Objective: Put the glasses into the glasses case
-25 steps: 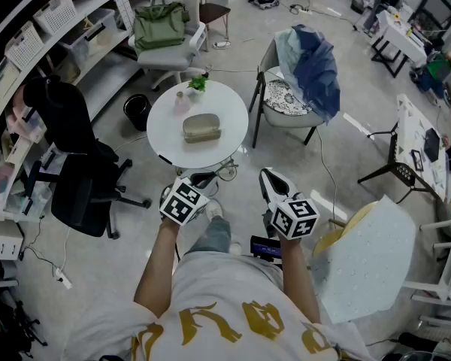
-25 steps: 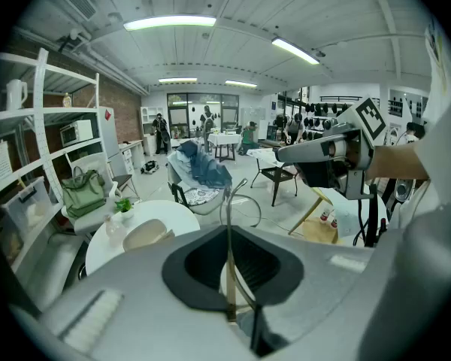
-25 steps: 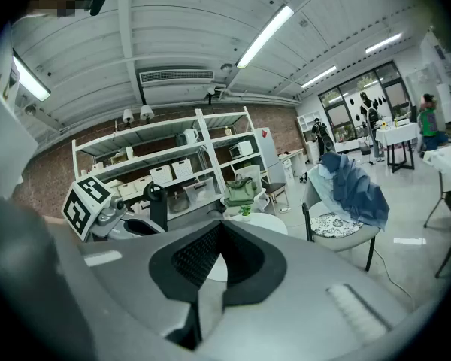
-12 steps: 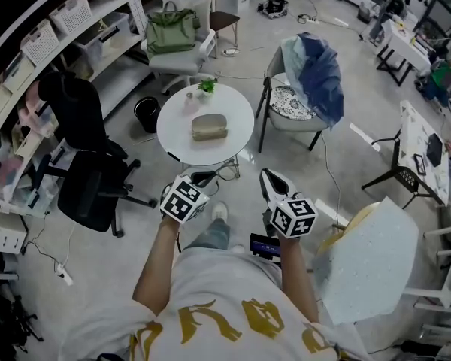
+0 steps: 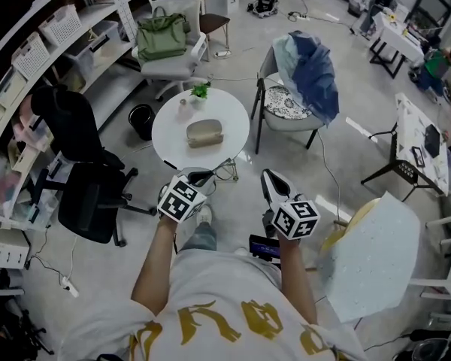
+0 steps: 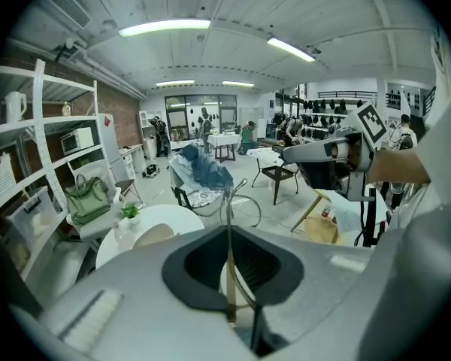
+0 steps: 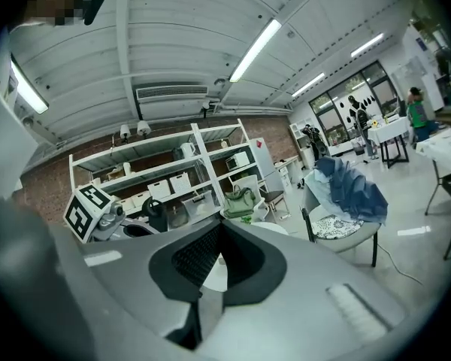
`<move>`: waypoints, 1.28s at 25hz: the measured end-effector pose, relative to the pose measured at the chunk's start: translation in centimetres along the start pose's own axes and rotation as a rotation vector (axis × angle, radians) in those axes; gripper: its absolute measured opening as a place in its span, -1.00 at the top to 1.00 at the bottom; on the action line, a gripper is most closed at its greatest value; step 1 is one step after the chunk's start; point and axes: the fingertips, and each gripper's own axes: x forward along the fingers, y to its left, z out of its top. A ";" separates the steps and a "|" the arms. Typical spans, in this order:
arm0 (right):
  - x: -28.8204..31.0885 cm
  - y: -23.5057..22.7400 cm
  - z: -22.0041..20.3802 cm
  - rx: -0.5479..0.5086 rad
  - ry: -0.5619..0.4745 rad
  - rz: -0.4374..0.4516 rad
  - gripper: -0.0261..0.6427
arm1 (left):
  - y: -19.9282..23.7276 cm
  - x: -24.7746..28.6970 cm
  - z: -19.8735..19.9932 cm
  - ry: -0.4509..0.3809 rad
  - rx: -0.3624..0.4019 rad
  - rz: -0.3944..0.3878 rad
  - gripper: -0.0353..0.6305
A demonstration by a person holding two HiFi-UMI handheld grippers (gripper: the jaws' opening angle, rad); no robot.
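- Since half a second ago, the round white table [image 5: 165, 138] has slid slightly toward 9 o'clock in the head view. Both grippers stay level in front of the person's chest.
- The gold print on the person's white shirt [image 5: 210, 284] is cut off and can't be read. The marker cubes [image 5: 183, 199] carry black-and-white squares.
- The beige oblong glasses case [image 5: 204, 133] lies at the table's centre, its long axis running 9 to 3 o'clock. It is at 12 o'clock from both grippers and well apart from them.
- The thin gold wire-framed glasses [image 6: 228, 262] stand with one temple pointing to 12 o'clock and the lens rim looping toward 1 o'clock.
- The left gripper [image 5: 198, 179] has its fingers closed on that temple.
- The right gripper [image 5: 269, 180] has its fingers pressed together, gripping nothing.
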 end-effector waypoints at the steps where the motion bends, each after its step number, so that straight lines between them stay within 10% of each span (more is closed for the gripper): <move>1: 0.5 -0.1 0.0 0.007 0.003 -0.003 0.84 | 0.6 0.2 0.0 -0.005 -0.004 -0.005 0.85; 22: 20.4 0.0 -2.0 0.059 0.109 -0.245 0.84 | 21.3 7.2 -3.8 0.045 0.058 -0.208 0.85; 32: 21.9 0.4 -1.2 0.022 0.128 -0.351 0.84 | 23.7 9.6 -4.4 0.037 0.089 -0.298 0.85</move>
